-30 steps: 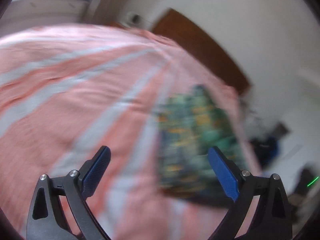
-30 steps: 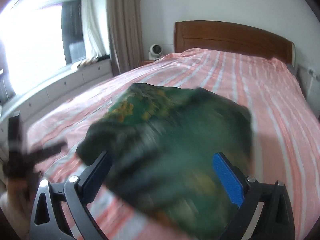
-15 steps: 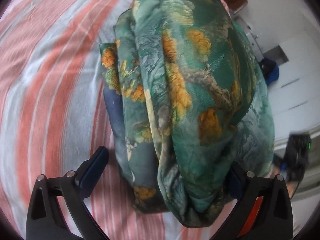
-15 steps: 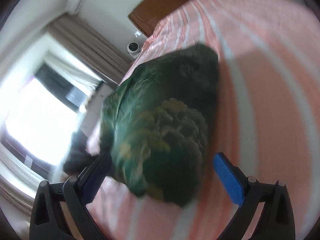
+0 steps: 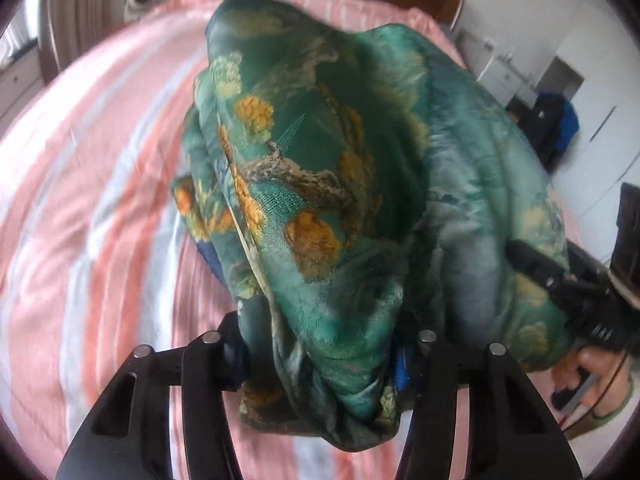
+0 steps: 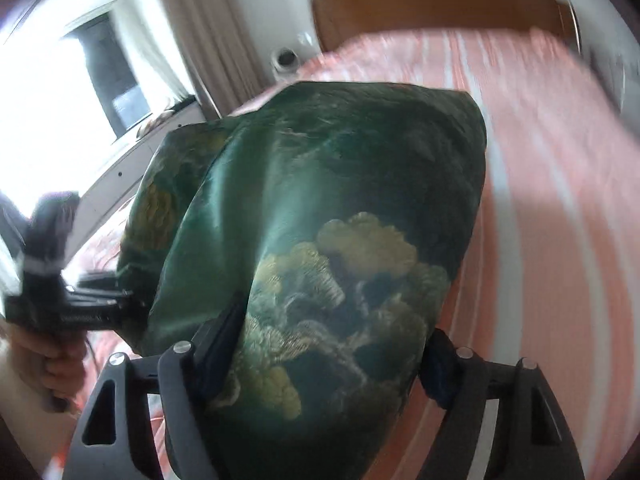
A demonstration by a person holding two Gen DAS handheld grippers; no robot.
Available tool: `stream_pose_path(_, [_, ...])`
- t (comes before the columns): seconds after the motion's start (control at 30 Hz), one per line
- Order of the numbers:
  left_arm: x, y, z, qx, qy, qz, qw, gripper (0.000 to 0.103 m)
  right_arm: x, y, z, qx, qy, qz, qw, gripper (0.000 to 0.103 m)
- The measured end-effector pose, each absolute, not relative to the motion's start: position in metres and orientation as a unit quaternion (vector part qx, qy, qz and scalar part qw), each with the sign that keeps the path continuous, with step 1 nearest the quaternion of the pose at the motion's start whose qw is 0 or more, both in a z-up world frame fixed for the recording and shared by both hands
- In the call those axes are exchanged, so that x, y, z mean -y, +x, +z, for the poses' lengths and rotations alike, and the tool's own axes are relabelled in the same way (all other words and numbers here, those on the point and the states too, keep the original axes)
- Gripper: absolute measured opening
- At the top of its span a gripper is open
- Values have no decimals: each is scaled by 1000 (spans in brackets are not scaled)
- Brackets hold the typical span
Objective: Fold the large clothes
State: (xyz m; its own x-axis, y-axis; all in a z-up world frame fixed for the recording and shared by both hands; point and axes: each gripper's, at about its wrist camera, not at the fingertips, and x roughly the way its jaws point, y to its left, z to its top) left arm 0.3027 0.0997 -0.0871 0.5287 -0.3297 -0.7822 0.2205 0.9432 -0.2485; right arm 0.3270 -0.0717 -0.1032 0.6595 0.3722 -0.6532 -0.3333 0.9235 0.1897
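Bedroom, wooden headboard (image 6: 440,4), curtained window (image 6: 100,60) | pink striped bed (image 5: 80,200) | folded green garment (image 5: 320,160) bunched on bed | left gripper (image 5: 320,356) and right gripper (image 6: 332,348) just closed, both clamping garment

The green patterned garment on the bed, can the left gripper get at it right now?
Probably yes: the left gripper has just been closing, with the green patterned garment bunched between its fingers and nothing in the way.

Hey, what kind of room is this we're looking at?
Most likely a bedroom: a bed with a pink striped cover, a wooden headboard against the wall, and curtains beside a bright window.
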Motion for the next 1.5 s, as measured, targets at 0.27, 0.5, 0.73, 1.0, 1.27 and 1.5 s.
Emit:
stream_pose_path(0.27, [-87, 334, -28, -375, -45, -155, 913, 55, 85, 346, -40, -279, 27, 199, 939, 75])
stream_pose_path(0.5, [-115, 390, -77, -399, -21, -25, 917, 100, 105, 434, -67, -336, 121, 163, 920, 102])
stream_pose_path(0.73, [-126, 300, -67, -303, -15, 10, 953, 102, 114, 362, -79, -315, 20, 110, 942, 102])
stream_pose_path(1.0, [-82, 223, -45, -290, 17, 55, 955, 103, 140, 267, -80, -295, -9, 88, 952, 102])
stream_pose_path(1.27, [-42, 165, -29, -267, 36, 85, 959, 103, 161, 194, -65, -269, 7, 68, 961, 102])
stream_pose_path(1.5, [-25, 137, -18, -256, 46, 83, 962, 103, 160, 165, -57, -272, -2, 63, 960, 102])
